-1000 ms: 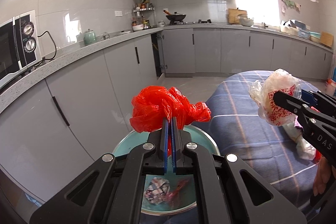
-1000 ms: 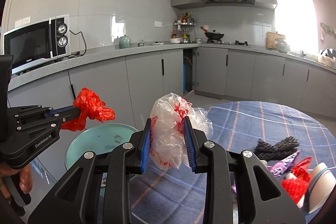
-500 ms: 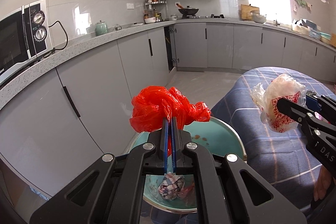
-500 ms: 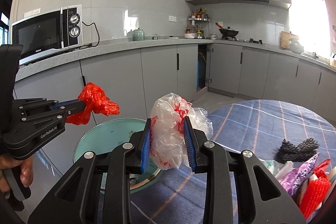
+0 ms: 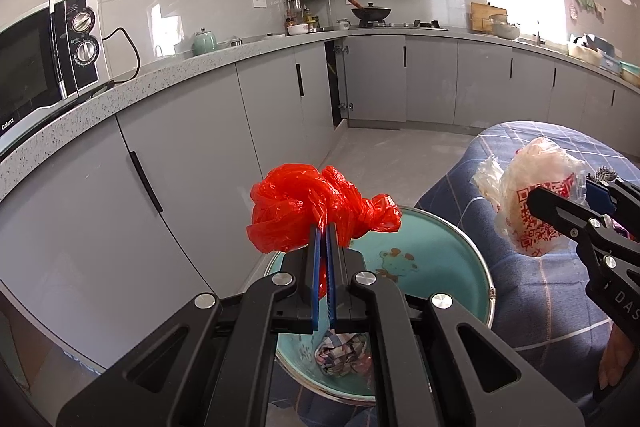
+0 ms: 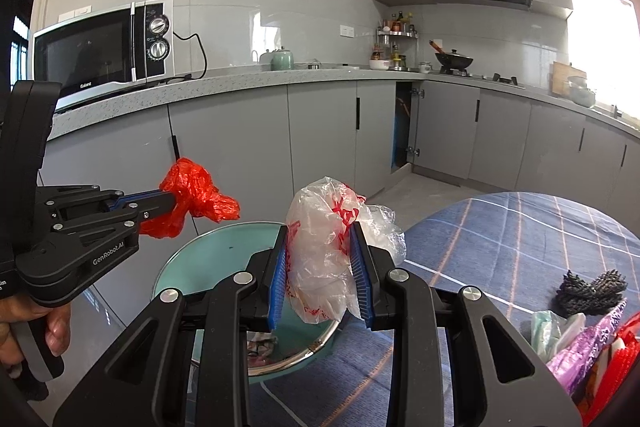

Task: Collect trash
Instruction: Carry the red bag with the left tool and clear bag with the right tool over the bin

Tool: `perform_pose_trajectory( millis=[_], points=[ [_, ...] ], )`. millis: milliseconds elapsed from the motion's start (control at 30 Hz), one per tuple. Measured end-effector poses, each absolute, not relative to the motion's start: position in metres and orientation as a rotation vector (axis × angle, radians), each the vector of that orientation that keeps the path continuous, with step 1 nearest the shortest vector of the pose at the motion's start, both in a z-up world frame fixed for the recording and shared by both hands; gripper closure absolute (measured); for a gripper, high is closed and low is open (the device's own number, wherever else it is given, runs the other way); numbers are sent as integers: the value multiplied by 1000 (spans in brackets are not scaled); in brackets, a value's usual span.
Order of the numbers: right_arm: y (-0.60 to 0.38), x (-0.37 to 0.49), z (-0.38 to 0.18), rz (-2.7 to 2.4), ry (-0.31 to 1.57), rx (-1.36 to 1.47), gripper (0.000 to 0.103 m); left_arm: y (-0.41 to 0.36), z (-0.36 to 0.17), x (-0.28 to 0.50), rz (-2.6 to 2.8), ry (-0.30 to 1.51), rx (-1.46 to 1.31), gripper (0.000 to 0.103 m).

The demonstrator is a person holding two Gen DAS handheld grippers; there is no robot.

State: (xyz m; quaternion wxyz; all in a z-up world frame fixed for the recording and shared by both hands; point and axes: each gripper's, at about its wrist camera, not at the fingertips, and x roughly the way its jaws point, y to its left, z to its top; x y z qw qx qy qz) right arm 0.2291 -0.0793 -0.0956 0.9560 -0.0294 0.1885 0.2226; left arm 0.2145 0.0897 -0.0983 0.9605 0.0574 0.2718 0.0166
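My left gripper [image 5: 323, 231] is shut on a crumpled red plastic bag [image 5: 316, 213] and holds it above the teal bin [image 5: 436, 259]. The bin holds crumpled printed paper [image 5: 340, 351]. My right gripper [image 6: 320, 263] is shut on a clear plastic bag with red print [image 6: 324, 255], held over the bin's [image 6: 200, 259] right rim. The right gripper and its bag [image 5: 536, 195] show at the right of the left wrist view. The left gripper and the red bag [image 6: 192, 195] show at the left of the right wrist view.
The bin stands beside a round table with a blue checked cloth [image 6: 500, 239]. On the cloth lie a dark scrubby item [image 6: 592, 287] and several wrappers [image 6: 580, 347]. Grey cabinets [image 5: 200, 163] and a counter with a microwave [image 6: 104, 51] run behind.
Both grippers, still holding their bags, have swung left and forward toward the bin. More of the bin's inside shows below them now.
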Motion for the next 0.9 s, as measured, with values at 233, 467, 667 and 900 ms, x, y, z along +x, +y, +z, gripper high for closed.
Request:
perform_pose_trajectory(
  millis=[233,467,667,900],
  points=[
    [-69,232,-101,474,393,-73,73,91,-102,215,39,558,113,100],
    [-63,234,-106,491,405,-82,73,95,-105,218,48,566,105,99],
    [-58,238,-110,505,414,-98,68,100,-108,219,63,568,91,95],
    [-58,237,-114,498,407,-97,49,101,-110,217,66,568,85,65]
  ],
)
